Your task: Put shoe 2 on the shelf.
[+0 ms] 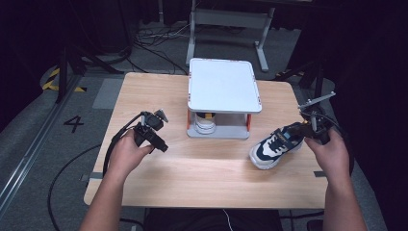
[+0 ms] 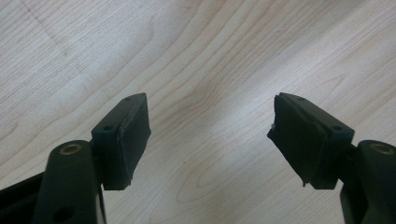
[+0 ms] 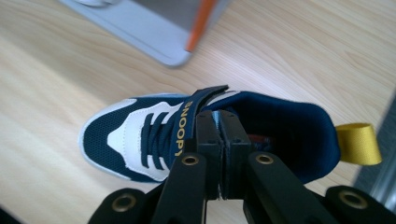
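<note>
High view shows me at a wooden table (image 1: 202,178), a hand-held gripper in each hand. My right gripper (image 1: 308,129) sits at the heel end of a navy and white child's sneaker (image 1: 274,147) near the table's right edge. The shoe's long axis runs diagonally, toe pointing toward me and the table's middle, heel toward my right hand.

Right gripper view: my jaws are pinched together on the shoe's tongue (image 3: 215,116), just behind a navy strap (image 3: 187,126) with yellow lettering; a yellow heel loop (image 3: 357,142) lies beyond.

A grey two-tier shoe rack (image 1: 223,86) stands at the table's centre, up and left of the shoe, with another shoe (image 1: 206,122) on its lower shelf.

My left gripper (image 2: 210,140) hovers over bare wood, jaws wide apart, well away from the shoe.
</note>
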